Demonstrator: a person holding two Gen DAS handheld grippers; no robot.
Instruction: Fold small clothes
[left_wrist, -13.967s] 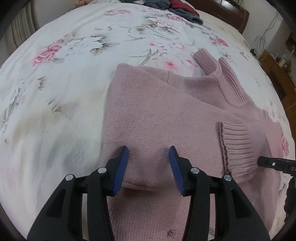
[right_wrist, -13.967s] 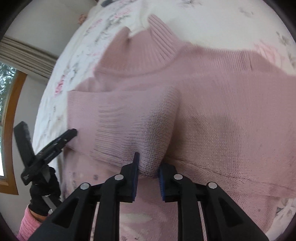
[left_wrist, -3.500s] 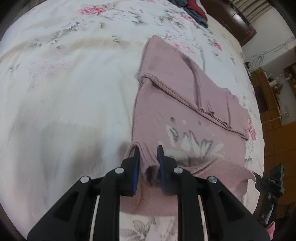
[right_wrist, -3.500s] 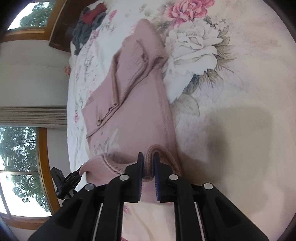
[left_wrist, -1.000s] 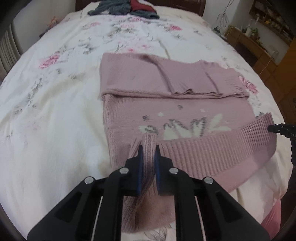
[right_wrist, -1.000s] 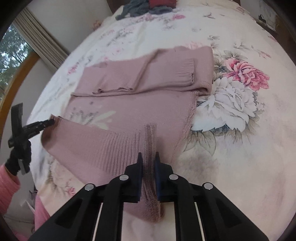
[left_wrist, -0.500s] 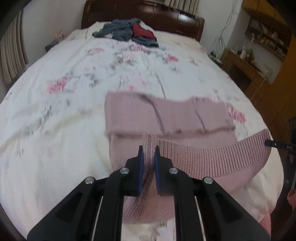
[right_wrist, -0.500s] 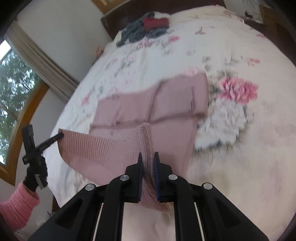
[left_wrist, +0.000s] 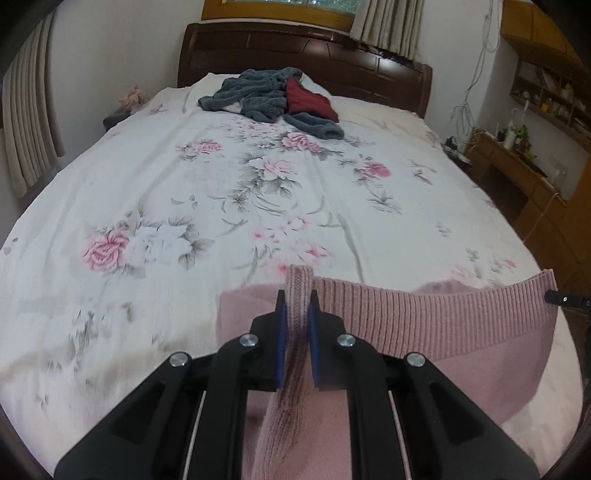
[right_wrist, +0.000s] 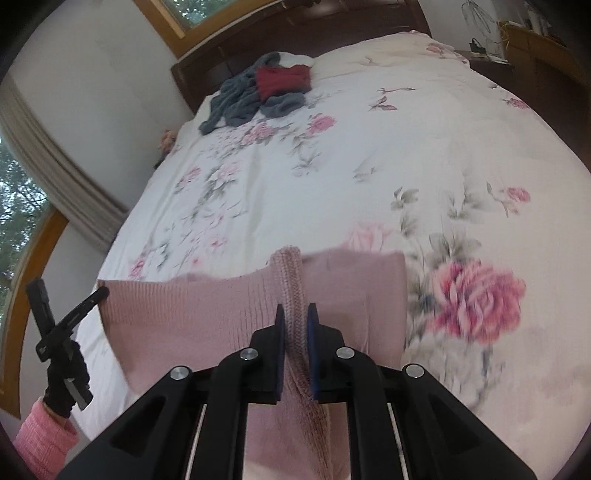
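I have the pink knit sweater pinched by its ribbed hem at two places, one fold of rib clamped tight between the blue pads of my left gripper and another between the pads of my right gripper, so the hem hangs stretched between them like a band, lifted above the near end of the floral bedspread. The rest of the sweater droops below the hem toward the bedspread, well apart from the heap of grey and red clothes up by the dark headboard. I judge this knit soft and limp, light enough to lift easily but stretchy: it sags in the middle and would pull out of shape if I spread my hands too hard. The thick rib is the best place to hold, since it bunches between the pads and should not slip; the looser body knit would slide and snag more readily.
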